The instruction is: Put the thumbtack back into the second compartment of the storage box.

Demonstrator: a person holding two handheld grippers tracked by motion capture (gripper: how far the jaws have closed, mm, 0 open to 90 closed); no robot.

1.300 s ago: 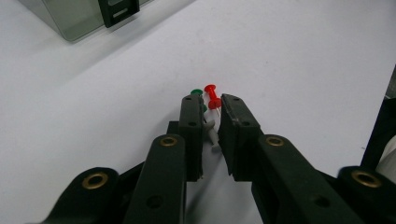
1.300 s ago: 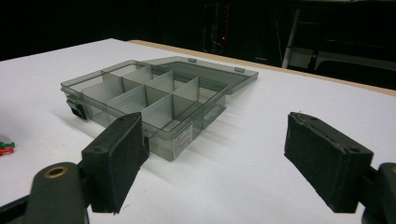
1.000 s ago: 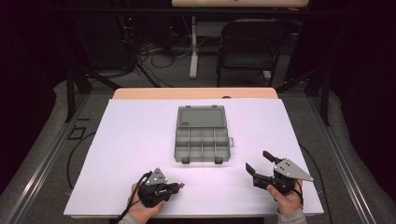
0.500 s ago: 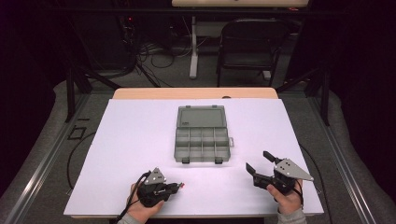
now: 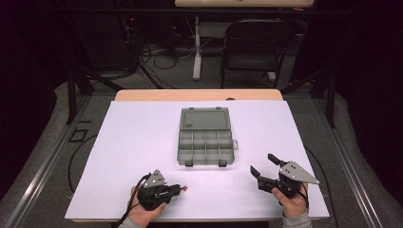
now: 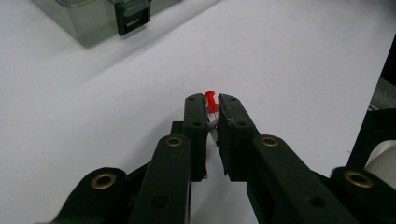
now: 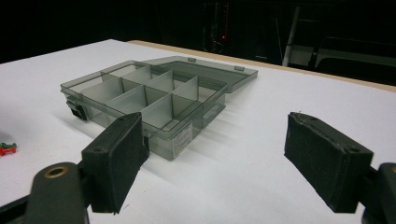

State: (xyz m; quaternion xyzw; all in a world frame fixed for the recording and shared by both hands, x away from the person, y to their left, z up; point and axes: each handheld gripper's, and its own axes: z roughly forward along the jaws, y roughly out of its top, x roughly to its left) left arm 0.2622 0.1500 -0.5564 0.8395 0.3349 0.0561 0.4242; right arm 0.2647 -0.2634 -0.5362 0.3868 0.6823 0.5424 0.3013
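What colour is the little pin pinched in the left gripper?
Red: the pushpin has a red head, clearest in the left gripper view, between the left gripper pads.

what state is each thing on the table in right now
clear grey plastic compartment box: lid open and laid flat, compartments empty
red push pin: pinched between the left gripper's jaws
left gripper: shut on the pin
right gripper: jaws wide open, nothing between them

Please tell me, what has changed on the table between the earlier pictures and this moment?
Nothing visibly changed. The left claw stays shut on the red pushpin near the table's front edge, the right claw stays open and holds nothing, and the open compartment box lies in the same place on the white table.
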